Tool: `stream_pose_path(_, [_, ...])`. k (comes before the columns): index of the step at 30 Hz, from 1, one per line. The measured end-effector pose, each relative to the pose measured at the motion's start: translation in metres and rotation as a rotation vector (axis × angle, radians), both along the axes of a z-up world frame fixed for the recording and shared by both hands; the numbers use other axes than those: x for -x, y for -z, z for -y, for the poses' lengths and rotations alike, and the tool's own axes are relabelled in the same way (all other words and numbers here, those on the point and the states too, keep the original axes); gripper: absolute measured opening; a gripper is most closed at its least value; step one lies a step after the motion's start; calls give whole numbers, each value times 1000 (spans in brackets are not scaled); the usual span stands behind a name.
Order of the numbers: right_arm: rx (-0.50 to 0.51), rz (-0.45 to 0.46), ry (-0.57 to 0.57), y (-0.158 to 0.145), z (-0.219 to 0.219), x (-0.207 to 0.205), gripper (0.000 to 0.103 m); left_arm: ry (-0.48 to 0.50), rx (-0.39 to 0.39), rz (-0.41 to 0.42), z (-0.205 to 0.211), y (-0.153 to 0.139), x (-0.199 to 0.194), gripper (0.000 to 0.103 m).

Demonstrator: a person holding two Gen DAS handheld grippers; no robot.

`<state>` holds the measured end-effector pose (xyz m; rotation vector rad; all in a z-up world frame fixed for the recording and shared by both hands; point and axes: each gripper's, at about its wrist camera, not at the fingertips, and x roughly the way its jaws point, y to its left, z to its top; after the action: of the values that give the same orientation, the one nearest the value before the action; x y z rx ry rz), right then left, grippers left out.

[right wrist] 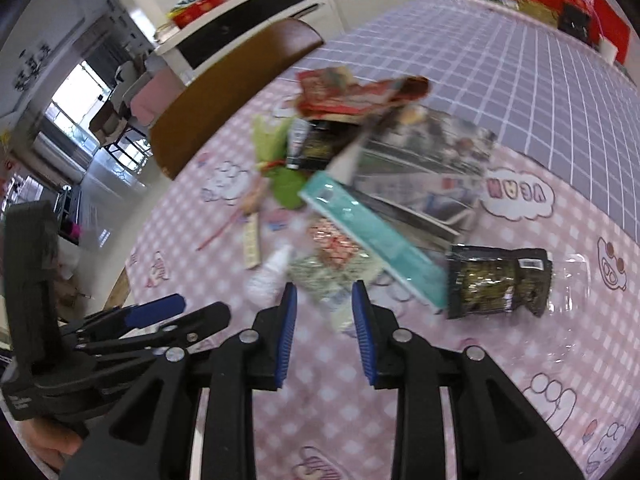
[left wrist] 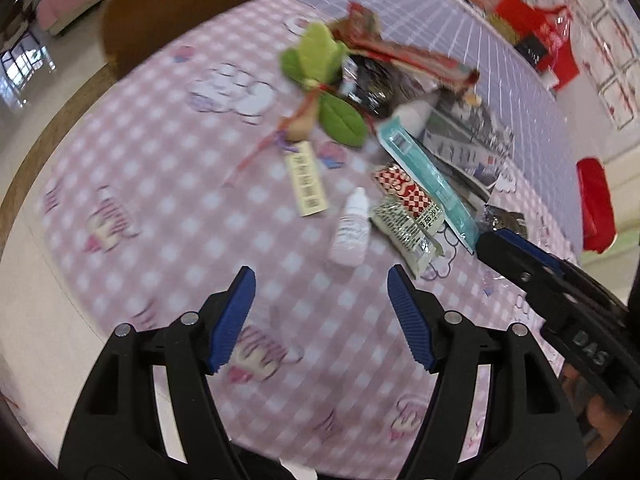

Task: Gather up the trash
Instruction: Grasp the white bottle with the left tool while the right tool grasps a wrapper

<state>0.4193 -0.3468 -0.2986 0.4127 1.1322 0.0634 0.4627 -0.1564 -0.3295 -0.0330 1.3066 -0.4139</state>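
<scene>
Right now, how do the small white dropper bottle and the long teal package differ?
The bottle is short, rounded and white with a pale label; the teal package is long, flat and boxy. The bottle lies alone on bare tablecloth, while the package lies among the trash, its far end reaching under a white tube and its side against the wrappers. Both lie flat on the tablecloth, untouched by either gripper.

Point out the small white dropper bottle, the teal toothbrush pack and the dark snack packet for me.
small white dropper bottle (left wrist: 350,229), left wrist view, on its body.
teal toothbrush pack (right wrist: 372,236), right wrist view, on its middle.
dark snack packet (right wrist: 496,280), right wrist view, on its crinkled front.
</scene>
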Motion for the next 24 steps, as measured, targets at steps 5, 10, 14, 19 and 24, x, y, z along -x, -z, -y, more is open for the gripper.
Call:
stream_pose_path(5, [-31, -29, -21, 17, 19, -7, 29, 16, -37, -5, 25, 18, -12, 64])
stream_pose_path(10, [-52, -62, -62, 27, 11, -11, 34, 32, -41, -37, 34, 29, -18, 27])
stream_pose_path(14, [-58, -74, -102, 35, 3, -15, 37, 0, -5, -10, 27, 20, -16, 25])
stream_pose_path(19, [-20, -65, -168, 39, -15, -25, 39, -42, 15, 15, 9, 4, -10, 24])
stream_pose_path(24, [79, -57, -228, 47, -33, -32, 40, -99, 35, 22, -10, -3, -5, 24])
